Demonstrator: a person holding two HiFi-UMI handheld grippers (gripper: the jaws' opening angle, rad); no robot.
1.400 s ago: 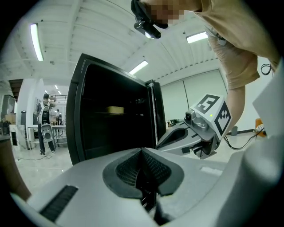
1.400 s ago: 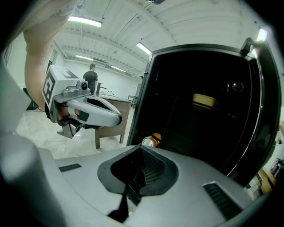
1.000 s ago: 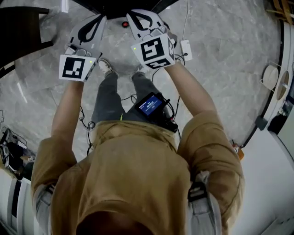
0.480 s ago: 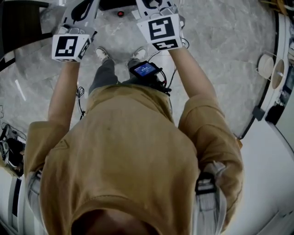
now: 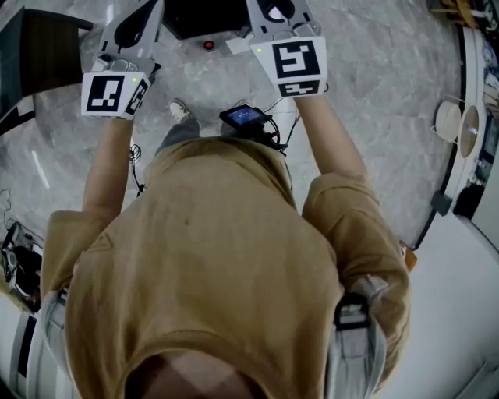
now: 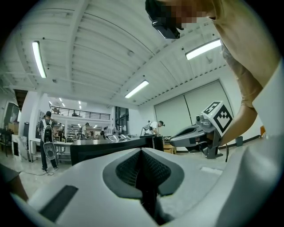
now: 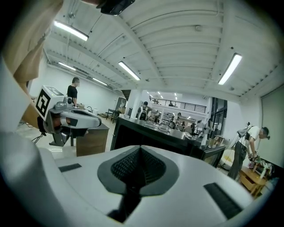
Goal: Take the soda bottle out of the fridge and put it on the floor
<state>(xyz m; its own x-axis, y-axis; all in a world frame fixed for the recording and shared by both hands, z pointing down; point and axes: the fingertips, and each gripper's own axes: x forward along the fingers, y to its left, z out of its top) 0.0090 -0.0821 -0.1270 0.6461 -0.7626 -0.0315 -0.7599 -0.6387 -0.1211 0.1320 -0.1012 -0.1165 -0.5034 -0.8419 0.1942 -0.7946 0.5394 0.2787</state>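
Observation:
No soda bottle and no fridge that I can make out appears in any view. A person in a tan shirt holds both grippers out in front at about chest height, over a grey marble floor [image 5: 374,93]. My left gripper [image 5: 134,27] is at the upper left of the head view, and its jaws [image 6: 142,153] are closed together with nothing between them. My right gripper [image 5: 274,14] is at the upper middle, and its jaws [image 7: 140,150] are likewise closed and empty. Each gripper shows in the other's view: the right gripper [image 6: 195,133], the left gripper [image 7: 71,119].
A black counter [image 5: 204,17] stands just ahead of the grippers, with a red dot [image 5: 208,45] on the floor before it. Dark furniture [image 5: 39,54] is at the upper left. A blue-screened device [image 5: 245,118] hangs at the person's waist. A white surface [image 5: 468,312] runs along the right. Several people stand in the hall.
Both grippers have moved forward, toward the top of the head view and the black counter. The person's body has followed, hiding most of the legs and feet.

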